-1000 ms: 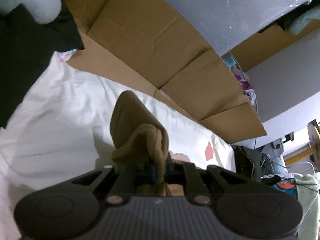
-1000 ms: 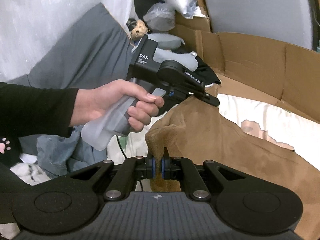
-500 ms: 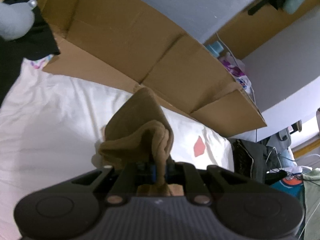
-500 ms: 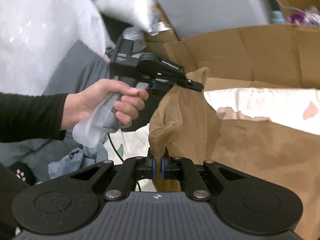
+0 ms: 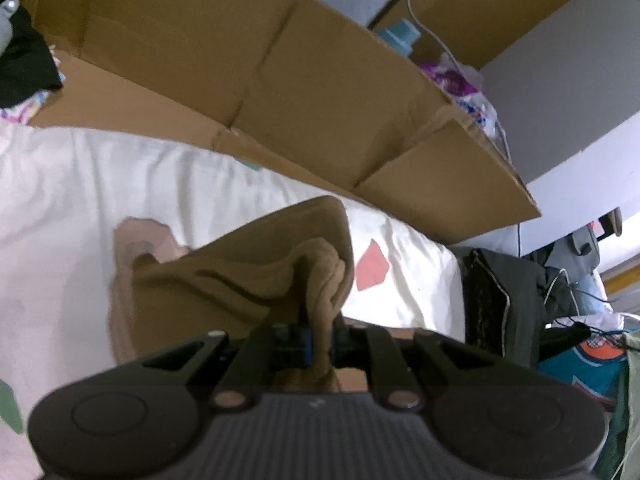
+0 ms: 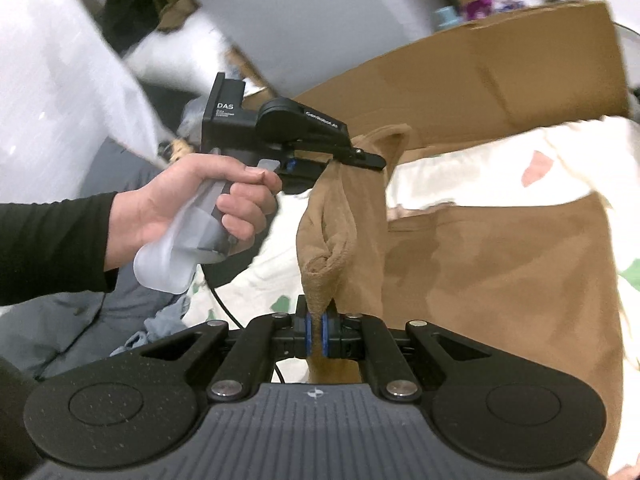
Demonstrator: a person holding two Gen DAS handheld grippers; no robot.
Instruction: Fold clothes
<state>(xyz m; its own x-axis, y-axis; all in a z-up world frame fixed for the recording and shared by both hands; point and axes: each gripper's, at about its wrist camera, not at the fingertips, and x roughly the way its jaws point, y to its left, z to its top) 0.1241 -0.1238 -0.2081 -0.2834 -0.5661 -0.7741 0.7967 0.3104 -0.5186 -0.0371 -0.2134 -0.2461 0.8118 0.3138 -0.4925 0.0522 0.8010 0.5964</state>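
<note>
While both grippers pinch bunched cloth, the white bedsheet (image 5: 132, 184) takes up most of the left view, with a cardboard wall (image 5: 248, 80) along its far edge from 10 to 3 o'clock. The brown garment (image 6: 480, 280) is the task's thing: in the right view its main panel hangs and spreads from 12 down to 4 o'clock of the right gripper (image 6: 316, 330), lower part draped on the bed. Its top edge runs as the long axis between the two grips, roughly 6 to 12 o'clock in the right view. The left gripper (image 6: 362, 156), held by a hand (image 6: 192, 204) in a black sleeve, is clamped on one corner at about 12 o'clock; the right gripper is closed on the near corner. In the left view the left gripper (image 5: 318, 338) has fabric squeezed between its pads, cloth trailing off to 10 o'clock. Both hands sit equally on the edge, neither nearer. Open sheet lies at 9 to 11 o'clock in the left view; the cardboard limits reach beyond. Clutter (image 5: 520, 304) crowds the 3 o'clock side. Whether a fold is starting or ending, can't tell.
</note>
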